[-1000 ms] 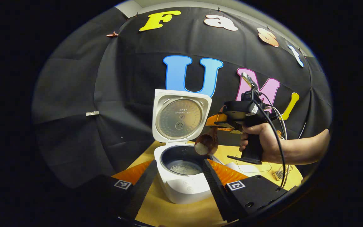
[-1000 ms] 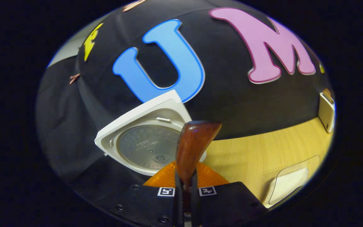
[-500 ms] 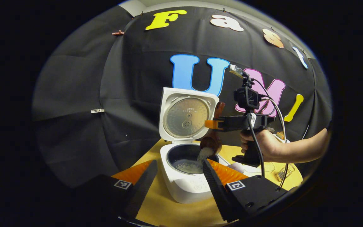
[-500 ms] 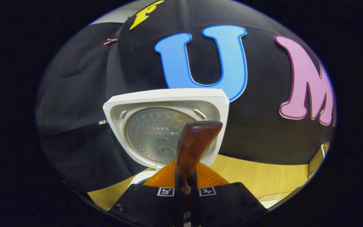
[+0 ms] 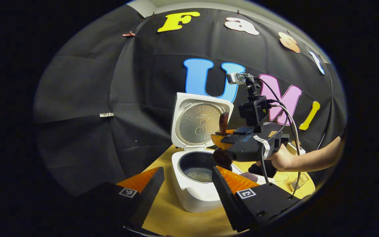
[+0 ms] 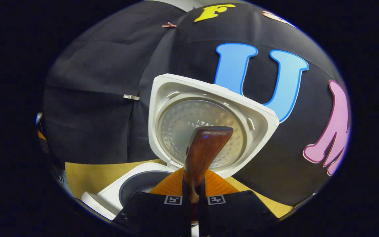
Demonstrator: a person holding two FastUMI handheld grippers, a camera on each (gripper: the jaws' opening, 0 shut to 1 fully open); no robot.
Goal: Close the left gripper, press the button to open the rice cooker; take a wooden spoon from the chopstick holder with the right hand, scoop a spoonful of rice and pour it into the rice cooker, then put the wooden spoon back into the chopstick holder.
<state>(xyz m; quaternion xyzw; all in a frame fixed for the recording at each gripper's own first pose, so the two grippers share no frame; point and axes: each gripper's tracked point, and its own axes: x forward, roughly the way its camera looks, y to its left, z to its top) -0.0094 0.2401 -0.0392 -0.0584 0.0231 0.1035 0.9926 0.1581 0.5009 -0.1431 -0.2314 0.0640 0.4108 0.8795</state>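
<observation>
The white rice cooker [image 5: 196, 194] stands on the wooden table with its lid [image 5: 202, 120] up, and rice [image 5: 200, 173] lies in the bottom of the pot. My left gripper [image 5: 186, 194] is open, its fingers spread on either side of the cooker's front. A hand holds my right gripper [image 5: 220, 140] over the pot's right rim, shut on the wooden spoon [image 5: 222, 157], whose dark bowl hangs turned down above the pot. In the right gripper view the spoon's handle [image 6: 206, 149] rises from between the fingers of the right gripper [image 6: 193, 197], in front of the lid [image 6: 206, 125] and the pot [image 6: 140, 187].
The yellow wooden table [image 5: 176, 220] runs under the cooker. At the right, behind the hand, lie a clear flat container [image 5: 276, 176] and a wire-mesh holder [image 5: 296, 181]. The black cloth wall stands close behind the cooker.
The right gripper has rolled over above the pot, tipping the spoon's bowl downward. The rice that was in the spoon has fallen into the pot. The left gripper stays open.
</observation>
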